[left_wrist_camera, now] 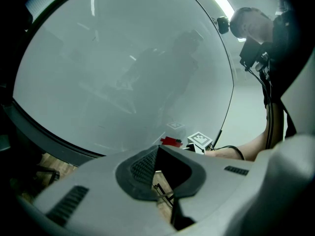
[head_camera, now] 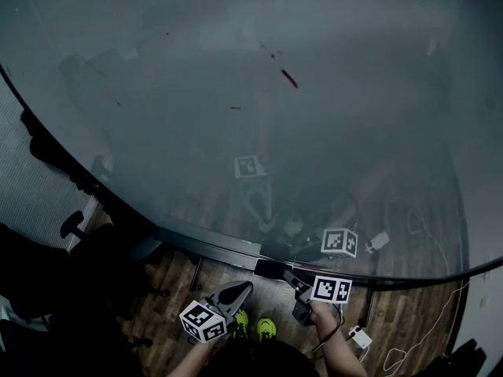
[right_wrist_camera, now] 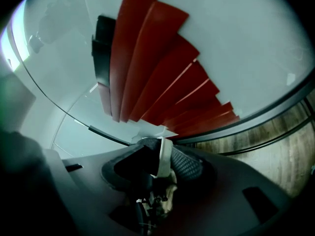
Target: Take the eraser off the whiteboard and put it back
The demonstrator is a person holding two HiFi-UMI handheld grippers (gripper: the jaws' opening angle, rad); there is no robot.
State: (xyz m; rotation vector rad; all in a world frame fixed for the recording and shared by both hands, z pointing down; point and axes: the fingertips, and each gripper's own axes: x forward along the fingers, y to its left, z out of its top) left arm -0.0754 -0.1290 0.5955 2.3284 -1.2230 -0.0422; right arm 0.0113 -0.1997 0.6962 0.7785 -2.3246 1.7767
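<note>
The whiteboard fills most of the head view, with its dark lower frame just ahead of both grippers. My right gripper is at that lower edge, shut on the eraser. The eraser's thin white edge sits pinched between the pads, and its red body fans up the glossy board in repeated reflections. In the left gripper view the red eraser lies against the board beside the right gripper's marker cube. My left gripper hangs a little left of it, tips together, holding nothing.
A short red mark is on the board. An office chair stands at the left. Cables and a white adapter lie on the wooden floor at the right. The person's green shoes are below the grippers.
</note>
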